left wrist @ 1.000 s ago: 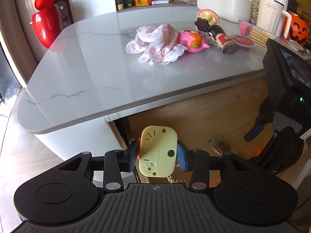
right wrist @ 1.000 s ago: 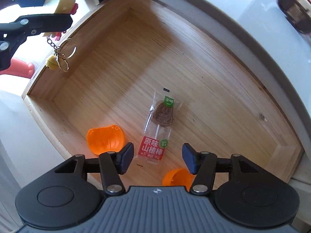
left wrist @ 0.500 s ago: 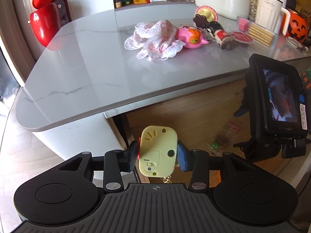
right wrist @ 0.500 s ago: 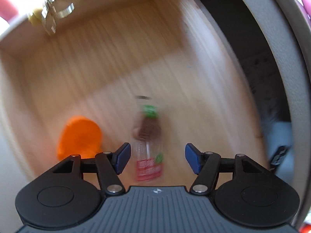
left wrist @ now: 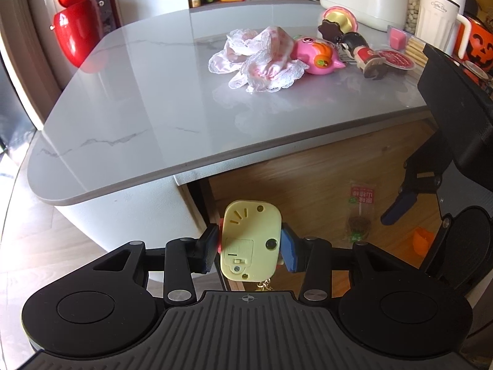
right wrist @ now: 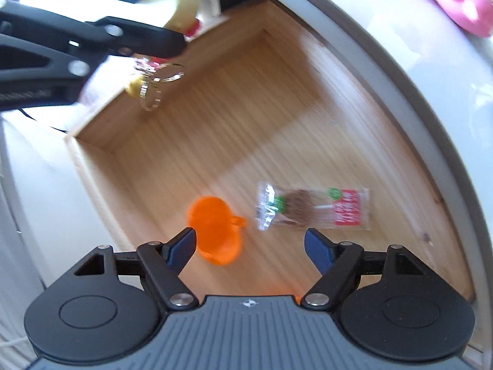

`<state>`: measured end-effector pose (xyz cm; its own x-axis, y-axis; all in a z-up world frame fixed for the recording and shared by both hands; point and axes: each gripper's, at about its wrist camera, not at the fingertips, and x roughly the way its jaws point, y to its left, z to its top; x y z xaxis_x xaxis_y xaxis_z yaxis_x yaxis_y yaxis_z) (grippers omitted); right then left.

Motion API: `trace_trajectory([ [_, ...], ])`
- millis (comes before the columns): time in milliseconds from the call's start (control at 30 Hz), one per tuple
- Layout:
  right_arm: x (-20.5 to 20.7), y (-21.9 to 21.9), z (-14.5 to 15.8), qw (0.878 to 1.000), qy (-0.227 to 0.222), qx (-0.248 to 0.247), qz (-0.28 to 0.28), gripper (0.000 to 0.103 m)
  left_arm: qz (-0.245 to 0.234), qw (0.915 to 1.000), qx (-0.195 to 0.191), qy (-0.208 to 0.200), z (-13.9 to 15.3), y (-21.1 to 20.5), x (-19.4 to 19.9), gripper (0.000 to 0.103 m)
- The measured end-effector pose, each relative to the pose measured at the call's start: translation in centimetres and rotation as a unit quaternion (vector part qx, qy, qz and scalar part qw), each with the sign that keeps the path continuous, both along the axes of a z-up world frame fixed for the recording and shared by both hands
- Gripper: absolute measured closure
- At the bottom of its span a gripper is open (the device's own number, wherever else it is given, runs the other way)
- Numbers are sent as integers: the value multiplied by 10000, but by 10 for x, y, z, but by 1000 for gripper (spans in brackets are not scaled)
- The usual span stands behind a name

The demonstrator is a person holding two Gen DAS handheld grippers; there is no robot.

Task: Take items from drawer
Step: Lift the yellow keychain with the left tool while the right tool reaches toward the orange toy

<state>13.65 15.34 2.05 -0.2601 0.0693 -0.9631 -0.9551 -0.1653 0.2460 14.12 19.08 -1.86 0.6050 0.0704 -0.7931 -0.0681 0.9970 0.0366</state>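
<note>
Left wrist view, left to right: red pod-shaped thing point(left wrist: 77, 35) at far left beyond the grey marble worktop point(left wrist: 129, 104); mid worktop a lacy pink-white cloth point(left wrist: 258, 61), a pink toy point(left wrist: 317, 57) touching its right side, then a small doll figure point(left wrist: 359, 47) lying down, a cream mug point(left wrist: 437, 18) and a pumpkin bucket point(left wrist: 476, 47) at the right edge. My left gripper point(left wrist: 250, 248) has its jaws clenched on a pale yellow keychain toy point(left wrist: 251, 242), held up in front of the worktop edge, over the left end of the open drawer point(left wrist: 308, 169); a bit of gold chain hangs under it. Further right in the drawer, a wrapped snack stick point(left wrist: 360, 212) lies flat on the wood floor, and an orange cup point(left wrist: 423, 243) shows partly behind the right gripper's body. Right wrist view, left to right: the left gripper comes in top left with the keychain toy point(right wrist: 180, 3) pinched, its key ring point(right wrist: 160, 84) dangling over the drawer's far left corner. My right gripper point(right wrist: 250, 246) sits low inside the drawer point(right wrist: 215, 123), jaws spread wide, nothing between them. Orange cup point(right wrist: 215, 231) is on its side just beside the left jaw tip, handle pointing right; I can't tell if it touches. Snack stick point(right wrist: 311, 209) lies crosswise just past the cup, red label end to the right, apart from both jaws. Frame is motion-blurred. Pink toy point(right wrist: 462, 0) shows top right on the worktop.
</note>
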Motion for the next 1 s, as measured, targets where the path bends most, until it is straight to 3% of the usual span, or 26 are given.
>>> trace_trajectory([
  [100, -12, 2, -9, 9997, 182, -141, -37, 21, 3, 10000, -6, -5, 0, 0, 0, 56],
  [633, -20, 3, -22, 9990, -313, -313, 100, 21, 40, 10000, -24, -39, 0, 3, 0, 57],
  [767, -12, 1, -24, 9992, -40, -398, -70, 22, -2, 10000, -11, -18, 0, 1, -1, 57],
  [1000, 2, 5, -40, 9939, 396, -905, -496, 43, -24, 10000, -24, 18, -2, 1, -1, 57],
])
